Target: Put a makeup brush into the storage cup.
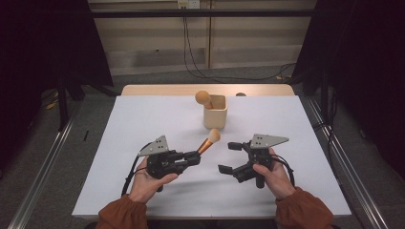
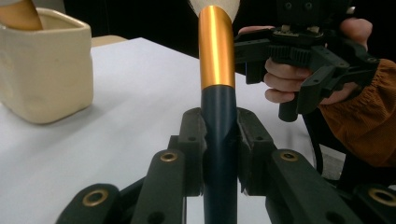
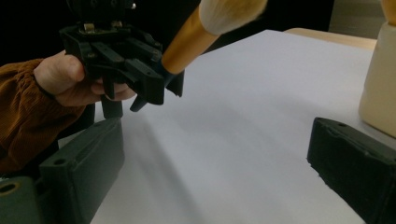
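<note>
White table [image 1: 143, 124], wooden strip at far edge, grey floor, dark curtains either side (cables along back wall). Left gripper [image 1: 196, 156] jaws clamped on makeup brush [image 1: 210, 140] handle, bristles raised toward cream cup [image 1: 216, 114]. Right gripper [image 1: 229, 157] jaws wide apart, nothing between.

A person wears rust-orange ribbed corduroy sleeves with gathered cuffs. Each hand carries a matte black plastic gripper: the left gripper [image 1: 197, 157] and right gripper [image 1: 228, 157] both have brass-ringed pivot screws, a grey three-cornered top plate dotted with holes, and a trailing black cable.
</note>
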A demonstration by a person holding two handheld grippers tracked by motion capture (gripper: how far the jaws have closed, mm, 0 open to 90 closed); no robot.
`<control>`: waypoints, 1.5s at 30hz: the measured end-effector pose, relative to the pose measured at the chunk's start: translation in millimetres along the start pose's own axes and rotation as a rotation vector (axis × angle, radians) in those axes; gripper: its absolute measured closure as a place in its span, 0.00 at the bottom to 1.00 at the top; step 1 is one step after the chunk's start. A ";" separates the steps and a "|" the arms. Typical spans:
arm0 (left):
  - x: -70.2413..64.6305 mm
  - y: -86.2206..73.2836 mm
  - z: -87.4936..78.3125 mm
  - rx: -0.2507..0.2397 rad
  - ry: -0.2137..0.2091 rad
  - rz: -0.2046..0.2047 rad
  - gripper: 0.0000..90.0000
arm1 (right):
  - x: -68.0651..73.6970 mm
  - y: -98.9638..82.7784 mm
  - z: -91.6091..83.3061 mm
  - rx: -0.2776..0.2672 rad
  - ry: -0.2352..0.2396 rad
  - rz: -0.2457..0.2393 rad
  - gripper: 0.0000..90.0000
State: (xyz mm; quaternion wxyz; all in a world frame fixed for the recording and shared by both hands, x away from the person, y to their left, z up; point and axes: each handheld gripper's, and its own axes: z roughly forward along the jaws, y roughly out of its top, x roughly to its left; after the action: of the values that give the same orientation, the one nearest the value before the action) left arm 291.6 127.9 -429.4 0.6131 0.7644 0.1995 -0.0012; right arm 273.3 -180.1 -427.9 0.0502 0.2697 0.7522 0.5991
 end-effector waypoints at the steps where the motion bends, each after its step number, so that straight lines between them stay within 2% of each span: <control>1: -0.4 0.2 0.7 -0.007 -0.001 0.000 0.83 | 0.6 1.3 -0.2 -0.011 0.013 -0.002 0.03; 5: -1.0 -0.1 4.7 -0.018 -0.006 -0.007 0.83 | 2.7 4.7 1.5 -0.056 0.040 -0.002 0.03; 8: -1.2 1.0 6.1 -0.032 -0.006 0.001 0.83 | 4.4 8.0 4.4 -0.073 0.027 -0.012 0.03; 11: -2.0 4.7 5.1 -0.062 -0.009 0.005 0.83 | 3.5 12.4 6.4 -0.091 0.023 0.015 0.03; 16: -3.2 5.5 6.8 -0.069 -0.007 0.019 0.83 | 4.5 18.8 10.3 -0.135 0.023 0.037 0.05; 17: -3.4 5.3 7.4 -0.066 -0.006 0.025 0.83 | 4.8 19.0 11.8 -0.137 0.015 0.039 0.07; 19: -4.0 4.3 9.9 -0.063 -0.016 0.019 0.83 | 4.2 18.6 14.2 -0.146 0.031 0.052 0.17; 26: -7.5 0.3 19.1 -0.053 -0.031 0.028 0.83 | 4.0 17.7 19.9 -0.160 0.052 0.079 0.32; 31: -8.1 -1.5 22.3 -0.047 -0.034 0.024 0.83 | 1.3 15.9 19.5 -0.164 0.063 0.107 0.52; 37: -6.9 -2.7 23.4 -0.047 -0.035 0.017 0.83 | -0.6 14.5 20.2 -0.164 0.080 0.136 0.66; 39: -6.7 -3.2 23.8 -0.049 -0.040 0.011 0.83 | -1.5 14.4 21.6 -0.171 0.091 0.144 0.73; 45: -5.5 -4.6 24.8 -0.044 -0.032 0.021 0.82 | -3.9 14.0 23.1 -0.168 0.114 0.171 0.77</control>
State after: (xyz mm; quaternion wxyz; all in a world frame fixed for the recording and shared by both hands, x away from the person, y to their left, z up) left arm 291.2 103.7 -438.4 0.6330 0.7526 0.1817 -0.0028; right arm 290.6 -159.8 -422.3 -0.0215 0.2930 0.6754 0.6764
